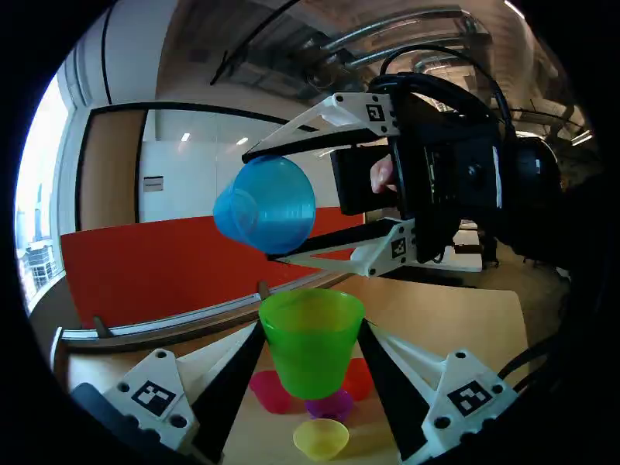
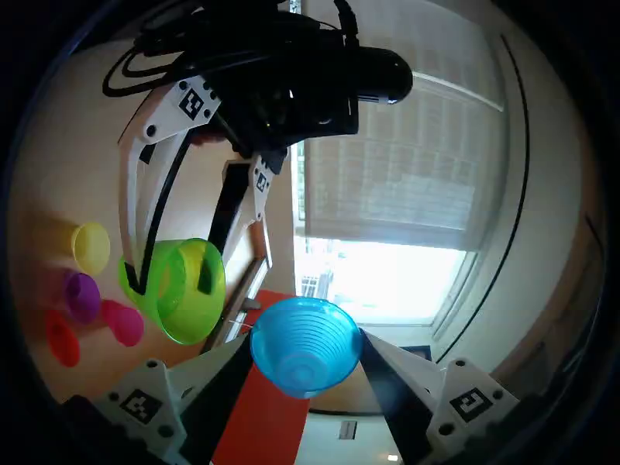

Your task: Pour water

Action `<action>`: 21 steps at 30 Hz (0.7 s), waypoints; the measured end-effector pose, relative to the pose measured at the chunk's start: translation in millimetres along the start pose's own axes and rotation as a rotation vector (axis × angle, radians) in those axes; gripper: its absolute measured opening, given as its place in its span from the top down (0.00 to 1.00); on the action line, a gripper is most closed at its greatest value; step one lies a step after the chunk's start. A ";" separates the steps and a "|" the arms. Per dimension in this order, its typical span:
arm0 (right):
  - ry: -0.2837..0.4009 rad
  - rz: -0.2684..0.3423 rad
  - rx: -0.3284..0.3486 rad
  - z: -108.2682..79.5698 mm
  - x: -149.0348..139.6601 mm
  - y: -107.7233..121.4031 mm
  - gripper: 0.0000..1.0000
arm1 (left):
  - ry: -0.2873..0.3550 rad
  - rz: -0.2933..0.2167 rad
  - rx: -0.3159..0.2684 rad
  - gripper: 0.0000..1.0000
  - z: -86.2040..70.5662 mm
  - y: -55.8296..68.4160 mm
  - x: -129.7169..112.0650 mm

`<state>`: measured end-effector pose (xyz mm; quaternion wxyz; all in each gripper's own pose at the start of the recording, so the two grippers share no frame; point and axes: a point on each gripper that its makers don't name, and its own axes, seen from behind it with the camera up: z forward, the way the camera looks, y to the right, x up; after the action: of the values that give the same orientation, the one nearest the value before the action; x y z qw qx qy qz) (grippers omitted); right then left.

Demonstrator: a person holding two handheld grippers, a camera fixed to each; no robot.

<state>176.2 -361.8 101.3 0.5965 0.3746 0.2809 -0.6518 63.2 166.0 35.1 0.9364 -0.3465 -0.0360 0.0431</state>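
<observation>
A green translucent cup (image 1: 311, 349) stands upright between the fingers of my left gripper (image 1: 310, 355), which is shut on it. Above it and a little to the left hangs a blue translucent cup (image 1: 267, 205), tipped onto its side and clamped by my right gripper (image 1: 260, 208). A hand (image 1: 381, 174) holds that gripper. In the right gripper view the blue cup (image 2: 306, 349) sits between my right gripper (image 2: 306, 353) fingers, and the green cup (image 2: 182, 298) shows in the left gripper (image 2: 174, 287) beyond. I see no water.
Small pink (image 1: 270, 390), purple (image 1: 329, 404), yellow (image 1: 320, 438) and red (image 1: 358, 378) cups lie on the wooden table (image 1: 449, 310) under the green cup. A red wall panel (image 1: 155, 263) runs behind the table. A bright window (image 2: 372, 279) lies beyond.
</observation>
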 end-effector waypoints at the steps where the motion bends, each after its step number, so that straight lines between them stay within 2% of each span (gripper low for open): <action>1: 0.000 -0.001 0.000 0.0 -0.2 -0.2 0.06 | 0.000 0.000 0.000 0.15 0.1 0.0 0.0; 12: 0.002 0.003 -0.002 -0.8 -2.9 1.2 0.06 | 0.000 0.001 0.001 0.15 -0.7 0.3 1.7; 17: 0.005 0.041 -0.005 -1.8 -6.7 3.1 0.06 | -0.001 0.003 0.002 0.15 -1.9 0.5 1.9; 21: 0.011 0.102 -0.004 -2.4 -10.3 3.8 0.06 | -0.003 0.005 0.001 0.15 -2.6 0.7 1.3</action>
<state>180.4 -354.6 108.7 0.6279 0.3910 0.2660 -0.6181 64.8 164.9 32.8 0.9365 -0.3459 -0.0365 0.0458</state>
